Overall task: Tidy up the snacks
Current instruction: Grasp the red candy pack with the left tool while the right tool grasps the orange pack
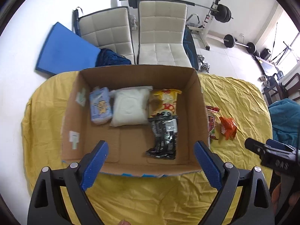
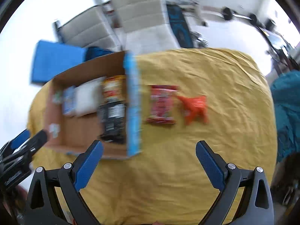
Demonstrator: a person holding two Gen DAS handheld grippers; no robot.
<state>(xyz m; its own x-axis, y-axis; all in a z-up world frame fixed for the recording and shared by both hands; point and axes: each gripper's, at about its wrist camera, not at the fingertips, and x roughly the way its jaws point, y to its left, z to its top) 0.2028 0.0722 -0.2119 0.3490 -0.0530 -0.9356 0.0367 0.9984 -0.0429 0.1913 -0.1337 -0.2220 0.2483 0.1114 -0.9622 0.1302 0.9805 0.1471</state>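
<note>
Lying outside the box (image 2: pixel 133 101) — red packet (image 2: pixel 162 105), orange packet (image 2: pixel 195 108).

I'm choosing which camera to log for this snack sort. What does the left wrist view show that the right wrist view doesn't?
Only the left wrist view: sharp detail inside the cardboard box, including labels on its left wall.

Only the right wrist view: the whole red packet, and the box's blue outer side.

Both: the orange packet, the yellow cloth, and four snacks in the box. The left hand-held gripper and right hand-held gripper are open and empty.

- Brown cardboard box (image 1: pixel 196 101) on a yellow cloth (image 1: pixel 234 97)
- Pale blue packet (image 1: pixel 100 106), white bag (image 1: pixel 130 107), black pack (image 1: pixel 165 136) inside
- Red packet (image 2: pixel 162 105), orange packet (image 2: pixel 195 108) outside
</note>
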